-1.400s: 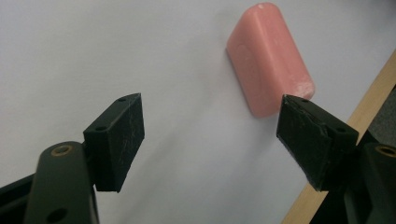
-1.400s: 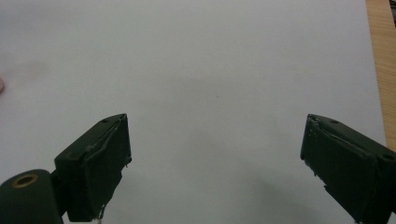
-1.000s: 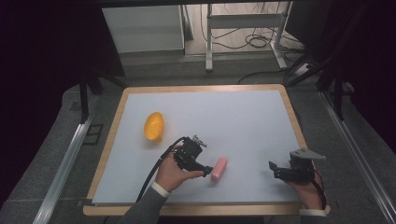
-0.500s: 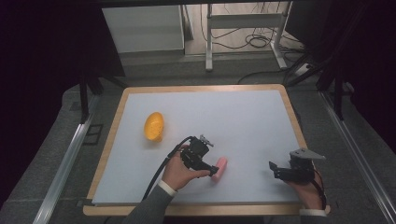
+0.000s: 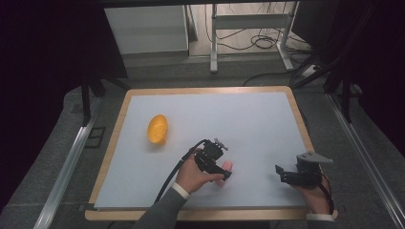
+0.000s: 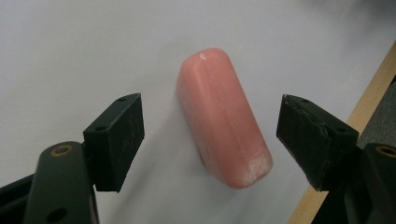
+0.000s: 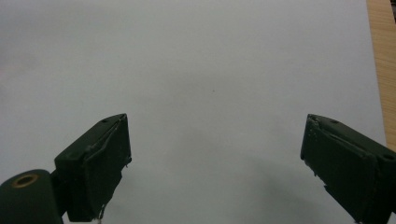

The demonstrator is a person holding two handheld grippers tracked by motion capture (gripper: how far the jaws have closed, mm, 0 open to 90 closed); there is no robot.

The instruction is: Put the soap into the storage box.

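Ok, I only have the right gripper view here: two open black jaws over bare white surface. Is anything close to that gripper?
Observer: Not close. In the high view the right gripper sits by the near right corner of the white table top, jaws open over nothing.
Operator: What is the left hand doing?
Observer: The left gripper is open, its jaws either side of a pink rounded bar lying flat, neither touching it.
Operator: Anything else on the table?
Observer: An orange oval object lies on the left side, apart from both grippers.
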